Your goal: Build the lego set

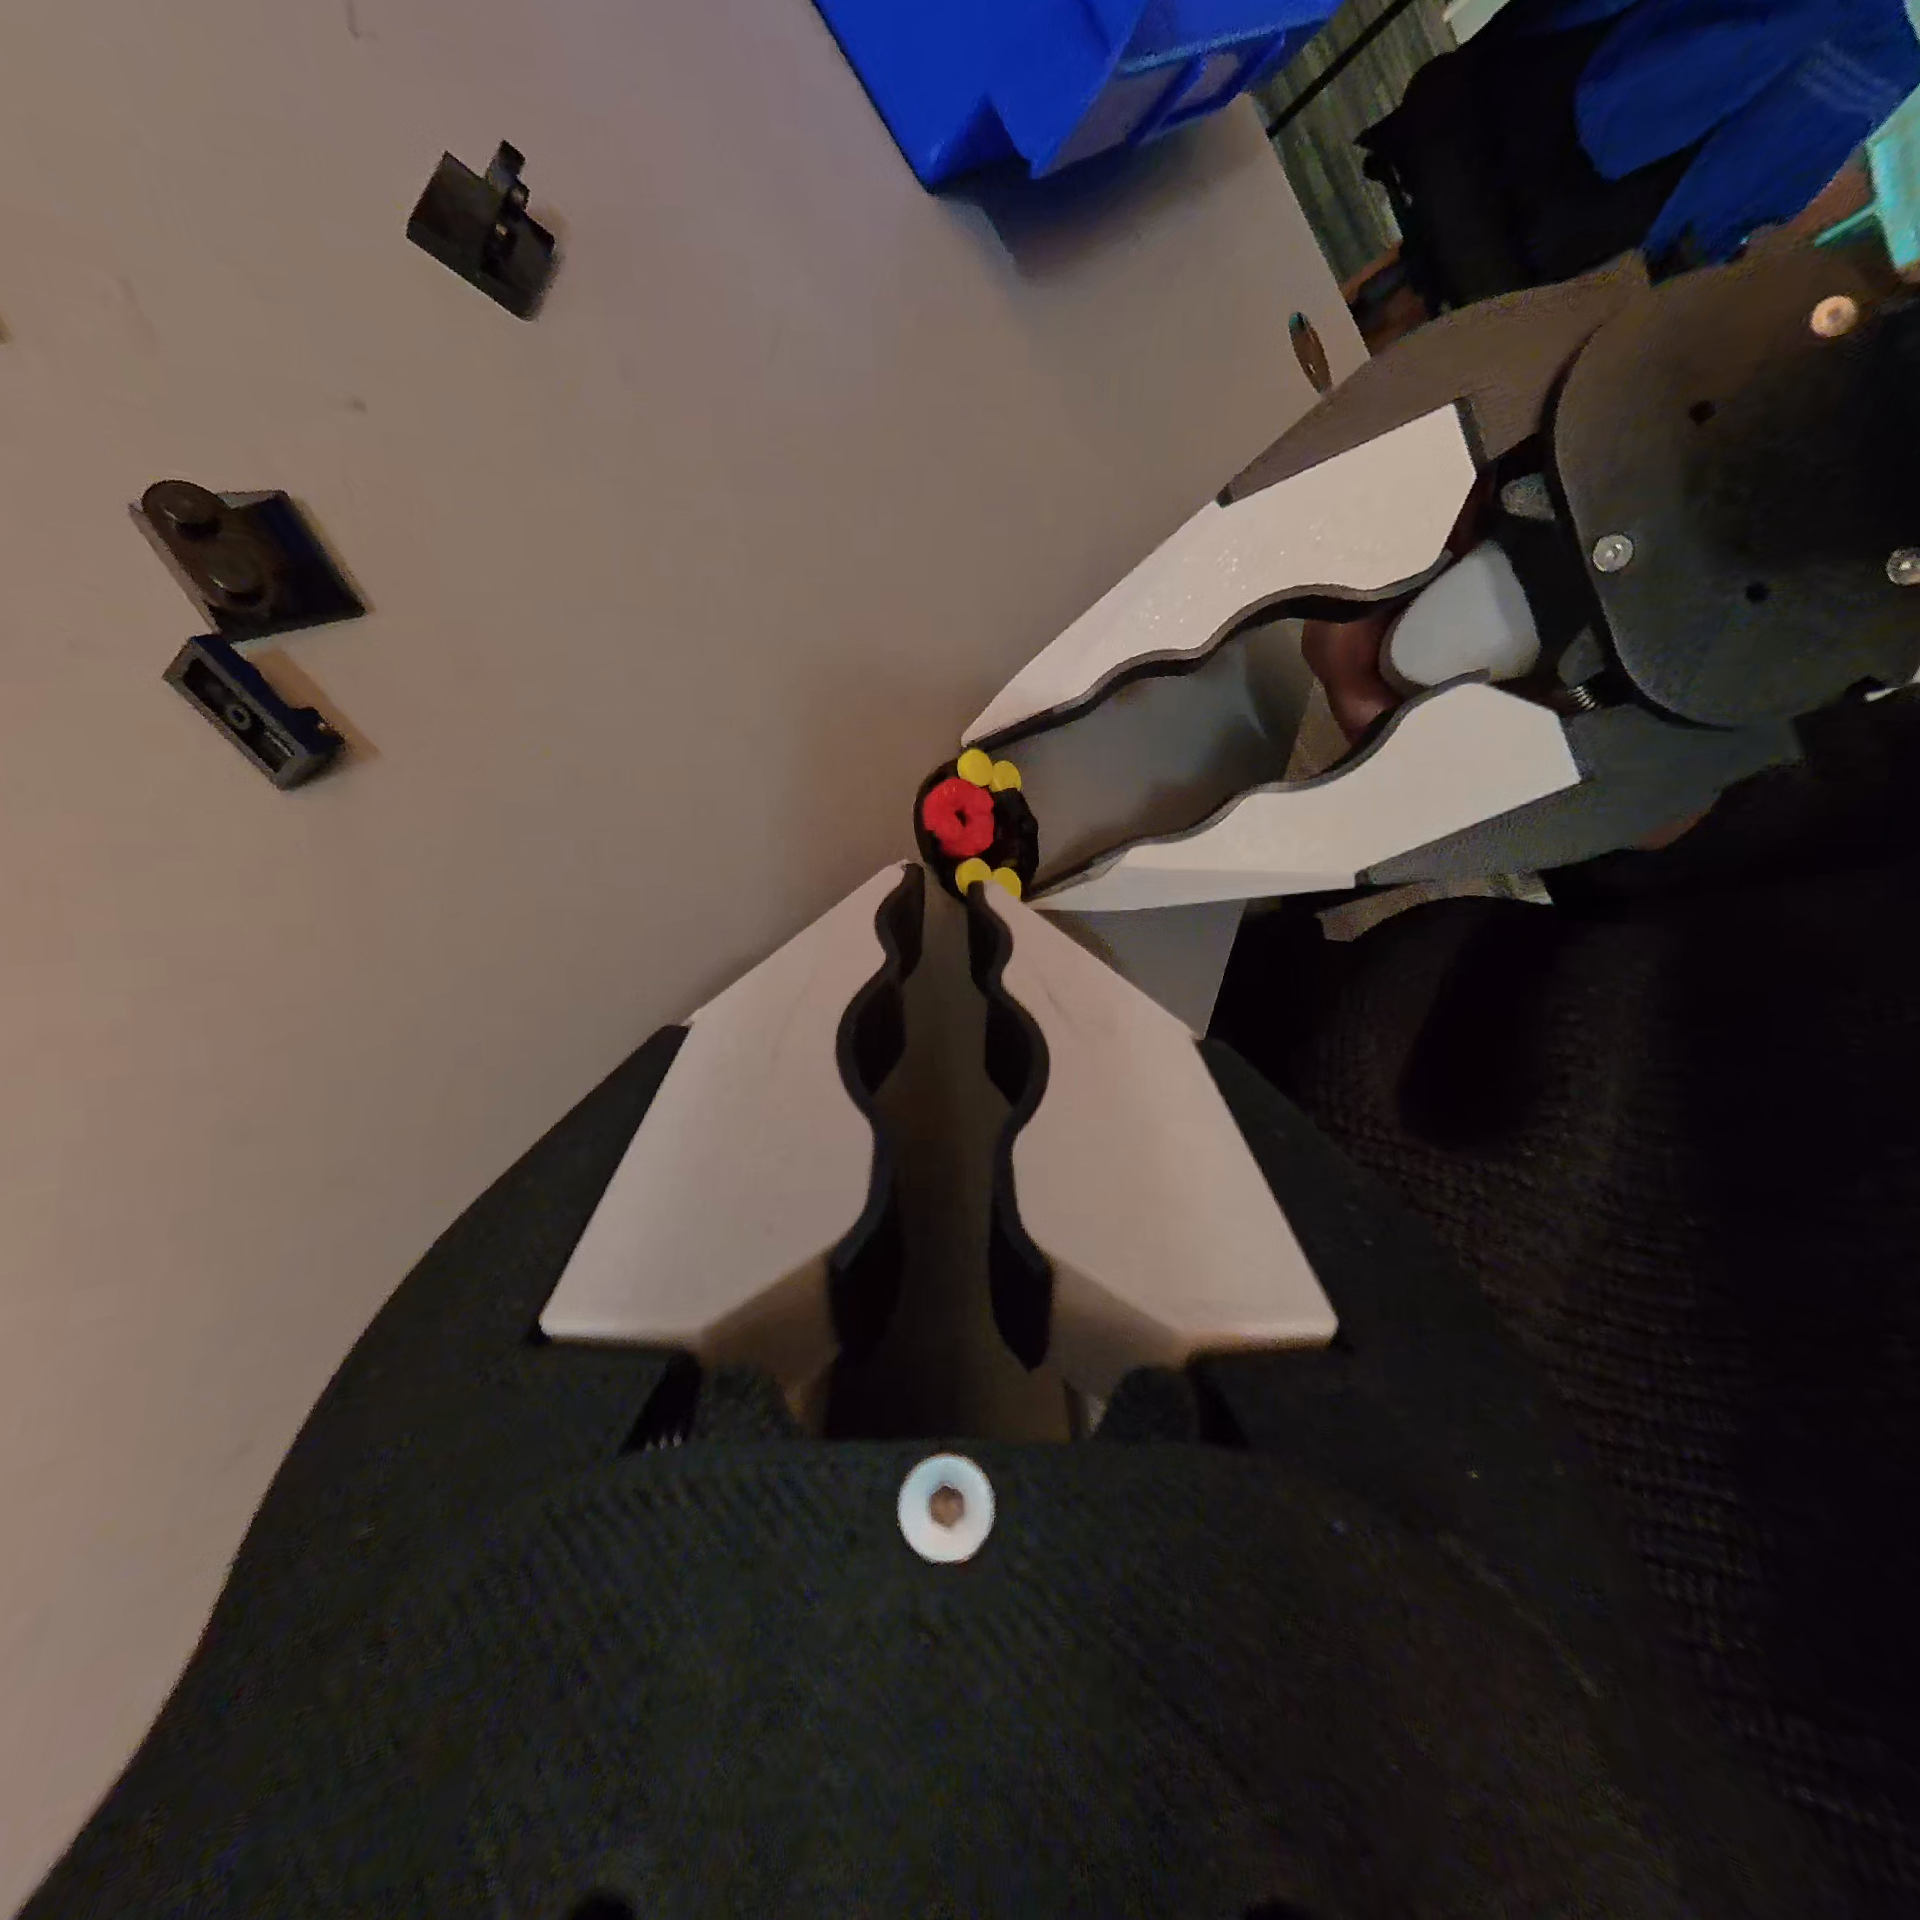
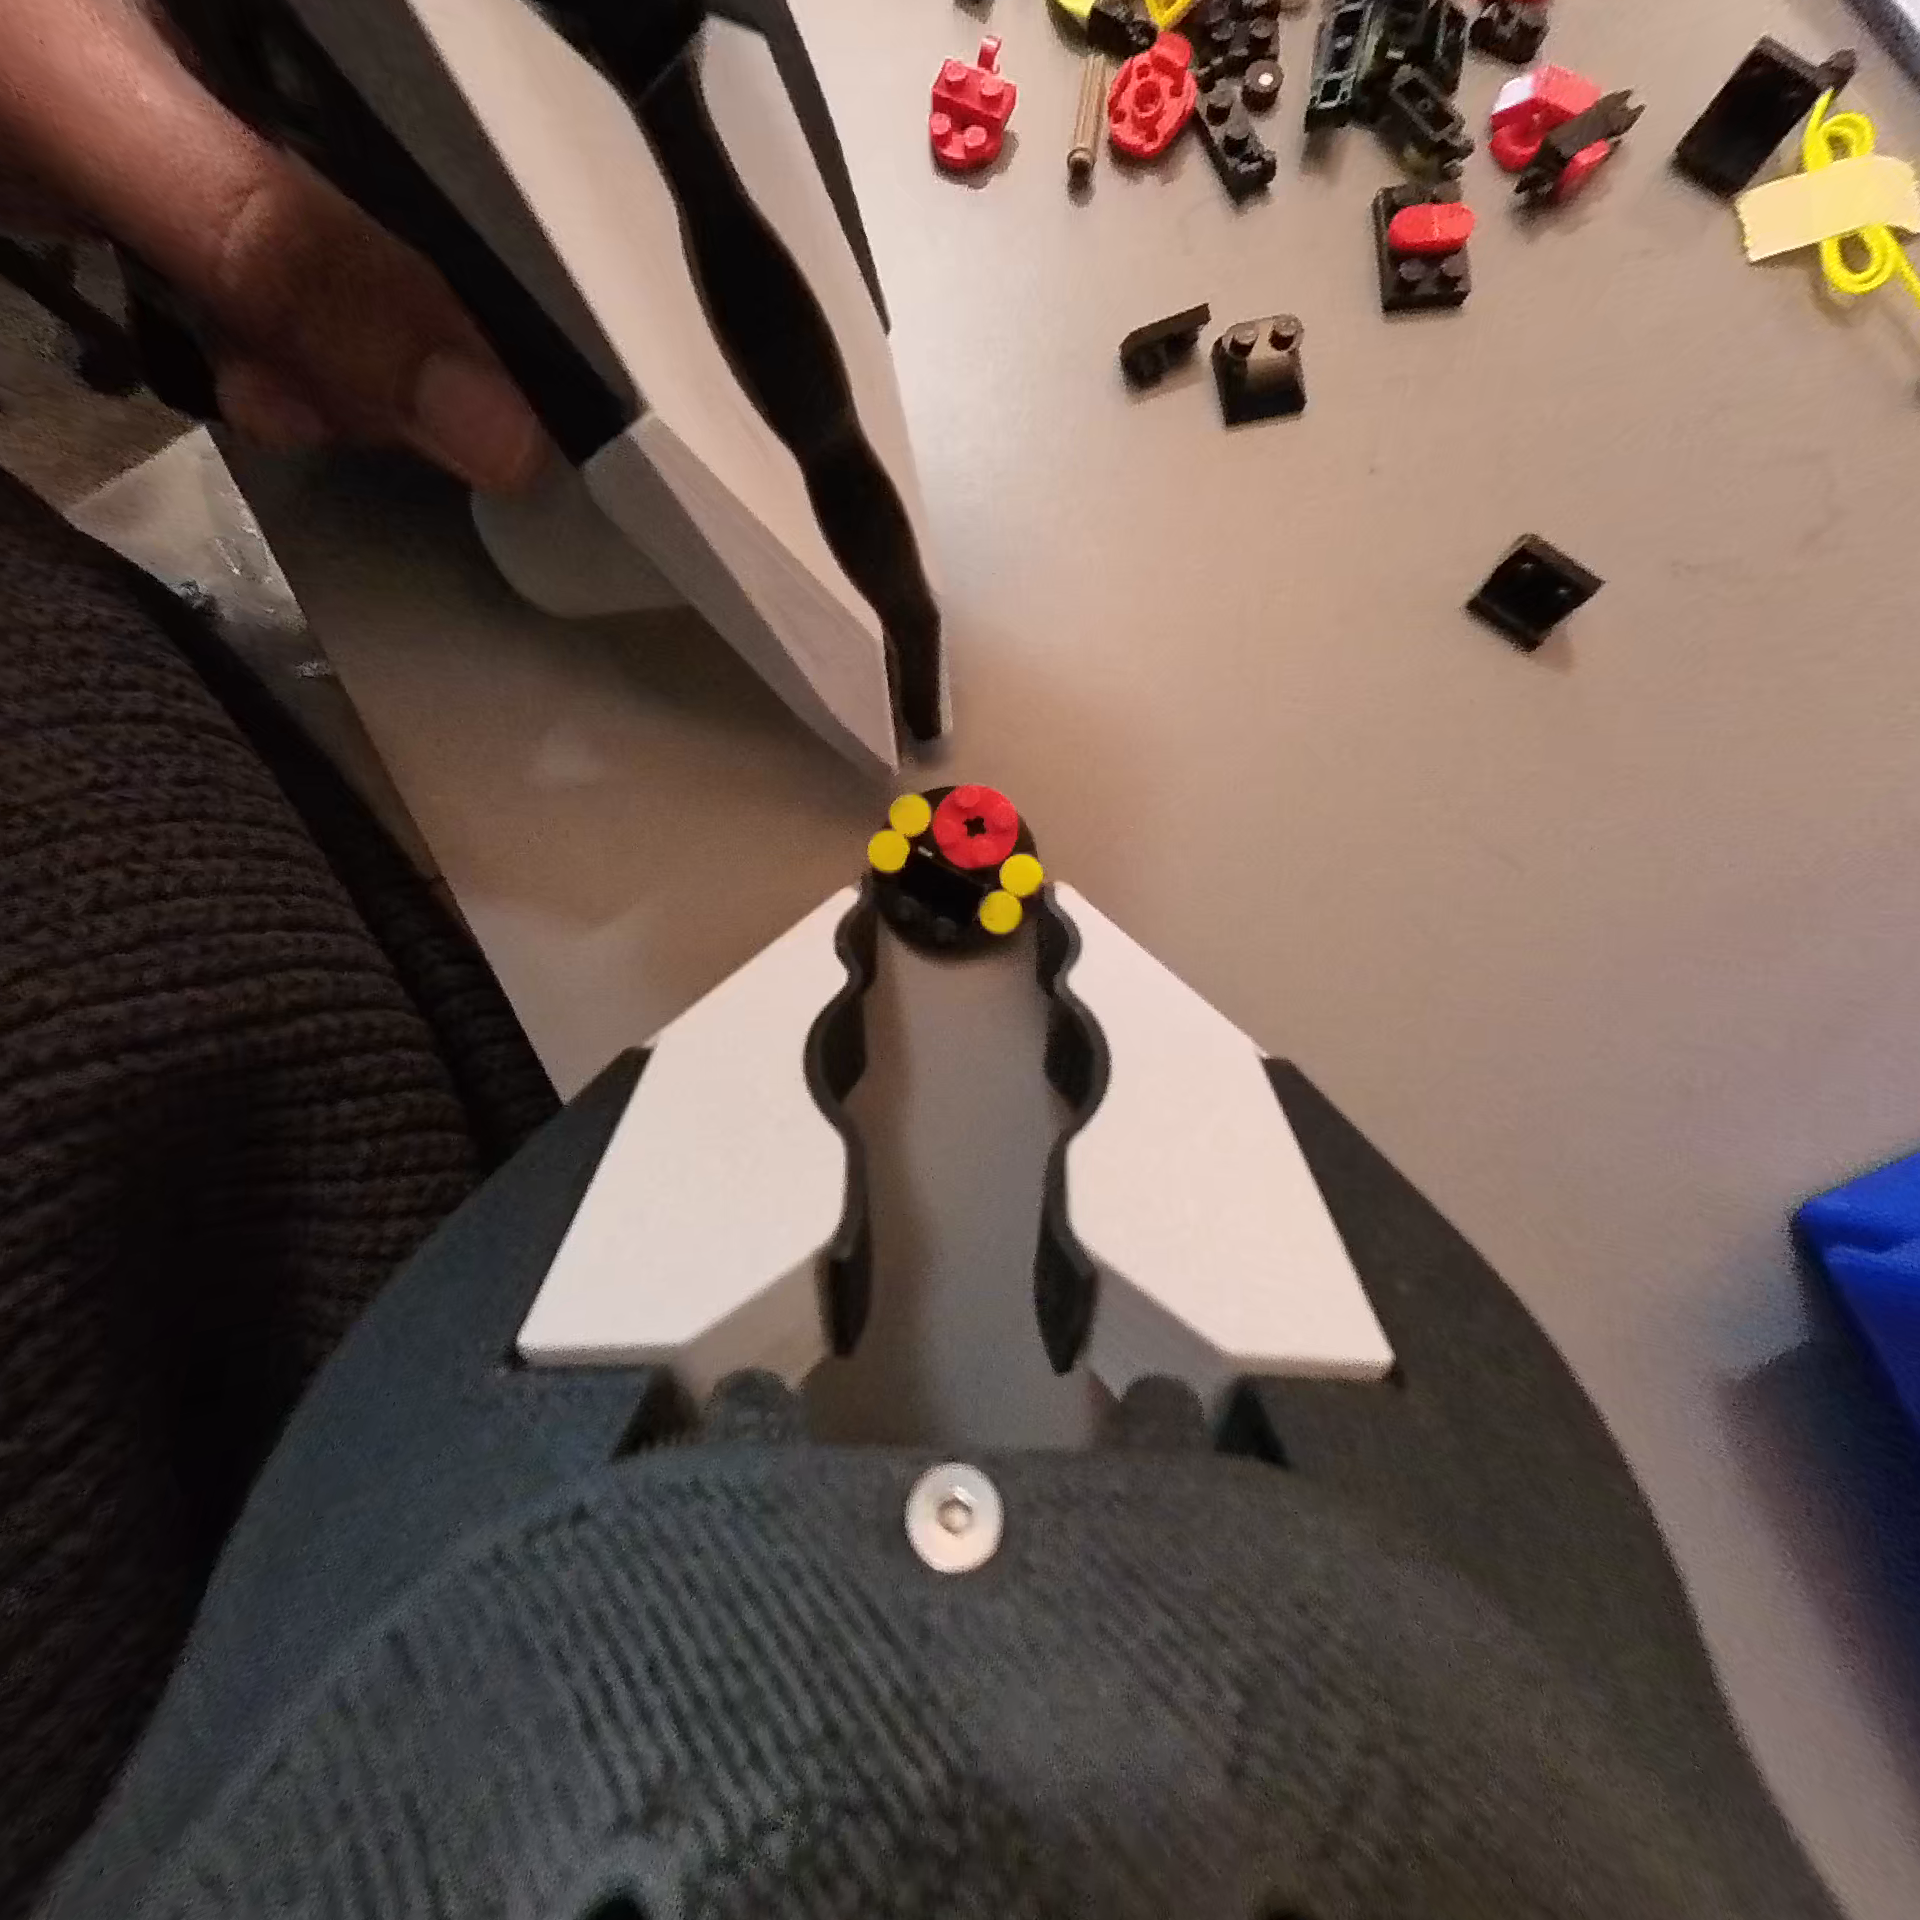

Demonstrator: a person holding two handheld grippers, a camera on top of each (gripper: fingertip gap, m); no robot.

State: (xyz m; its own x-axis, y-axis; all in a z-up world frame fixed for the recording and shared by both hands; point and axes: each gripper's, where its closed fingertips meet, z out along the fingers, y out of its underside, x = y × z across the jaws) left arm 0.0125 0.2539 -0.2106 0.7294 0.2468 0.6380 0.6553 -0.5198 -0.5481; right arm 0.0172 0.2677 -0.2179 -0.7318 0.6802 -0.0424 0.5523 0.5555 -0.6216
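The black round assembly, carrying a red stud and four yellow dots, sits pinched at the tips of the right gripper. The left gripper, fingers nearly pressed together and apparently empty, touches its edge. Step in hand: seating or adjusting a piece. Next move likely calls for steady counter-pressure. Loose parts lie on the bench well beyond the fingers.

Black textured tool bodies, white wavy-edged fingers, one silver screw each.
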